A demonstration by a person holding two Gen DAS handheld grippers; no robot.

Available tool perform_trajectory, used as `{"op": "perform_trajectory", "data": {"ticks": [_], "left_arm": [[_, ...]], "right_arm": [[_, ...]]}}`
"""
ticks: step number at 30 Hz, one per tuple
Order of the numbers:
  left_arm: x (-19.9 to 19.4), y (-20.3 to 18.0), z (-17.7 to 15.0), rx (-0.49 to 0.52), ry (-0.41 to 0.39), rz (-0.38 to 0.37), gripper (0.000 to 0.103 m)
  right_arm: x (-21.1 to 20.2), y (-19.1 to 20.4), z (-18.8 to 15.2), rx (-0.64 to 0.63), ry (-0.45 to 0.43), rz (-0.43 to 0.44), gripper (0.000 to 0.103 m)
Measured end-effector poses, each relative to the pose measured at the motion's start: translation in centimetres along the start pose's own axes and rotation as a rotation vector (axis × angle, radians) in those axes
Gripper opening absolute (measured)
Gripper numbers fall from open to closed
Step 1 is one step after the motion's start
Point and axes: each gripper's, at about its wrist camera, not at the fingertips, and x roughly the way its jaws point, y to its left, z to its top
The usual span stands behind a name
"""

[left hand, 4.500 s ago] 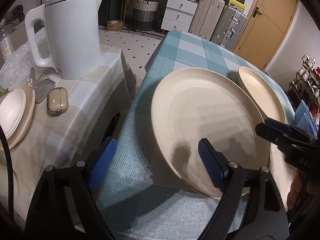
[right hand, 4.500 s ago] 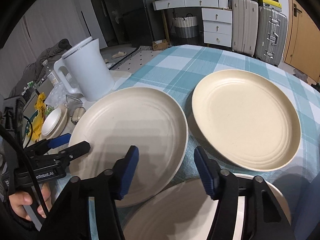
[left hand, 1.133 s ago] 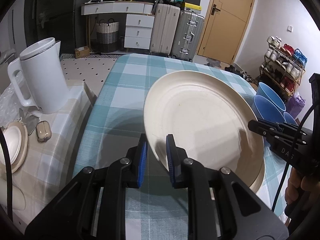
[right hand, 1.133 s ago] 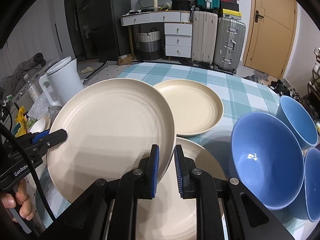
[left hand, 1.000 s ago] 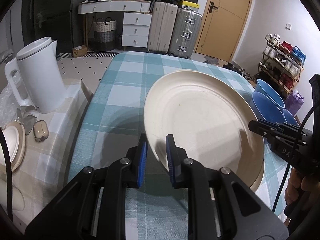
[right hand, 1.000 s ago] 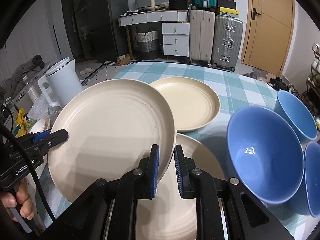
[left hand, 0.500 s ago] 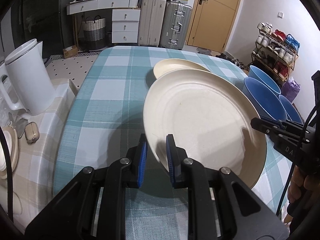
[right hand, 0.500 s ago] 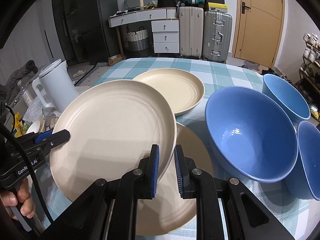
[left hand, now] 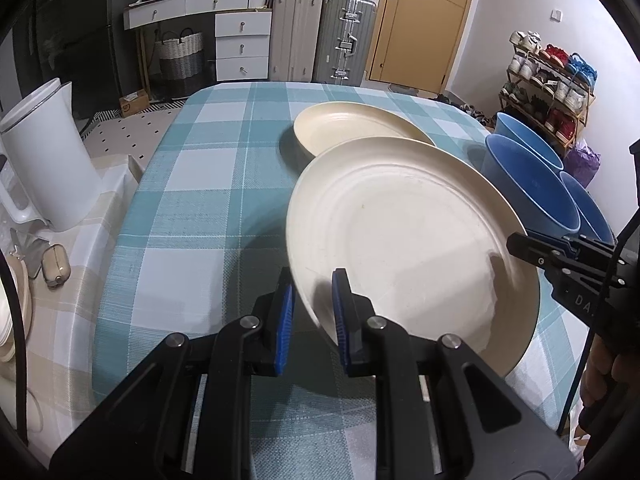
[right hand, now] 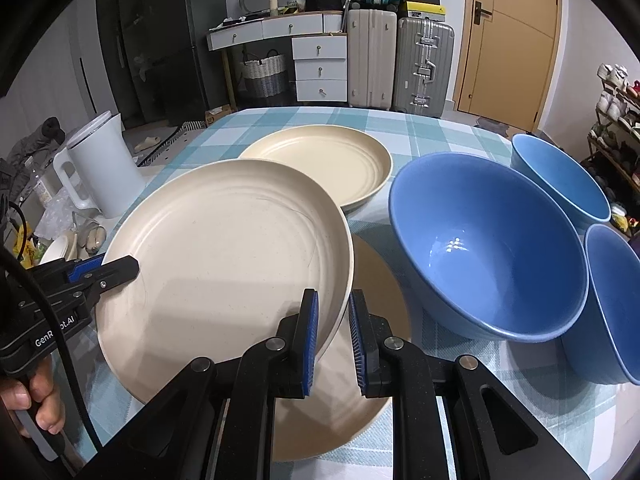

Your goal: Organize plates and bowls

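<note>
A cream plate [left hand: 408,240] [right hand: 228,248] is held in the air above the table by both grippers. My left gripper [left hand: 313,312] is shut on its near-left rim. My right gripper [right hand: 332,332] is shut on its right rim. It hangs tilted over a second cream plate [right hand: 360,360] lying on the table. A third cream plate [right hand: 324,164] [left hand: 352,128] lies farther back. Three blue bowls stand at the right: a large one [right hand: 488,256], one behind it [right hand: 560,176], one at the right edge [right hand: 616,300].
The table has a teal checked cloth [left hand: 208,184]. A white kettle [left hand: 44,156] [right hand: 100,168] stands on a lower side table at the left, with a small case [left hand: 56,272] and stacked small dishes [left hand: 12,312]. Suitcases and drawers stand beyond the far edge.
Both grippers have carried the held plate to the right across the table, over the plate lying near the blue bowls. The grip on both rims is unchanged.
</note>
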Motion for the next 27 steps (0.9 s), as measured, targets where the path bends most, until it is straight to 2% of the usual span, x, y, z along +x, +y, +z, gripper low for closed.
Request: {"op": "perform_trajectory", "data": {"ticks": [17,27], "left_arm": [[2.3,-1.4,-0.6,0.043,0.028,-0.017,0.015],[3.1,-1.9,-0.9,0.067,0.030,0.002,0.015]], "right_arm": [[0.0,-1.1,-1.4,0.015,0.009,-0.041,0.016],[0.3,-1.2,-2.3,0.016,0.019,-0.064,0.017]]}}
